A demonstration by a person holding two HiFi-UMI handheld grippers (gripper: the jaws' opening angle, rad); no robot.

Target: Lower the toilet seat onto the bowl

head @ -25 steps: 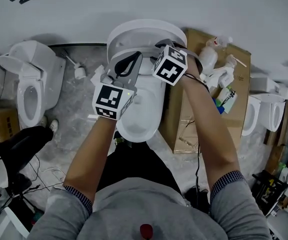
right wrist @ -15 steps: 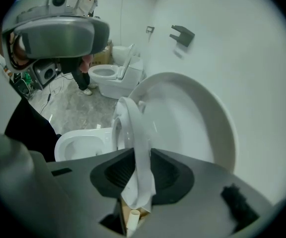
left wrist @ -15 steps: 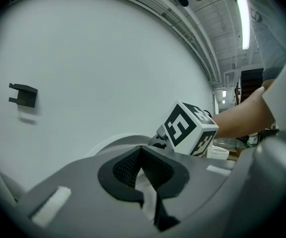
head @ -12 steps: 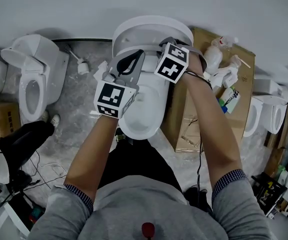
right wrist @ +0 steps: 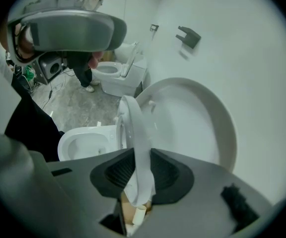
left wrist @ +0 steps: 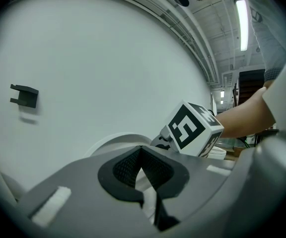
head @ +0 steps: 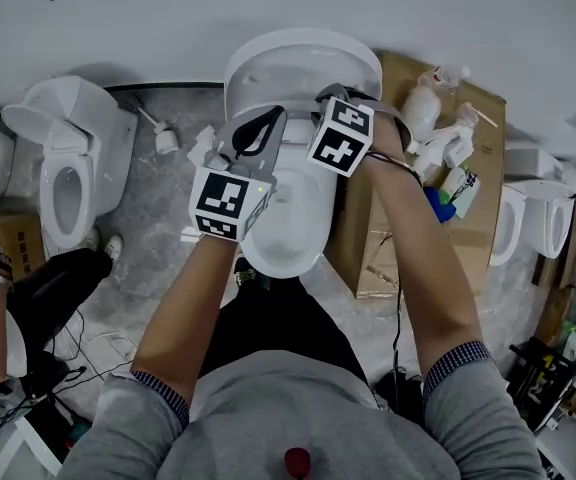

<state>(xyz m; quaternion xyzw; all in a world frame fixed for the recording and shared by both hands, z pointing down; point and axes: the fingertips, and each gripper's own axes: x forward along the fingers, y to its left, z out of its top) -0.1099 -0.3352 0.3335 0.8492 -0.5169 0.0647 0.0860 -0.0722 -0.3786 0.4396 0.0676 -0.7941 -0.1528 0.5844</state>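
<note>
Toilet seat [right wrist: 133, 125] stands upright over the bowl [right wrist: 81, 139], pinched in the right claw [right wrist: 142, 157] (jaws just closed on it); left claw [left wrist: 141, 151], pads together, holds nothing.

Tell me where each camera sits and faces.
Head view: on the person's head, looking steeply down at the toilet bowl; forearms, left gripper, right gripper show.
Left gripper view: rides that gripper, facing the wall; its shut jaws and the right gripper's cube show.
Right gripper view: rides that gripper, facing down; its jaws, having just been closing, clamp the upright toilet seat.
Shared: head and right gripper views both show toilet bowl and raised lid.
</note>
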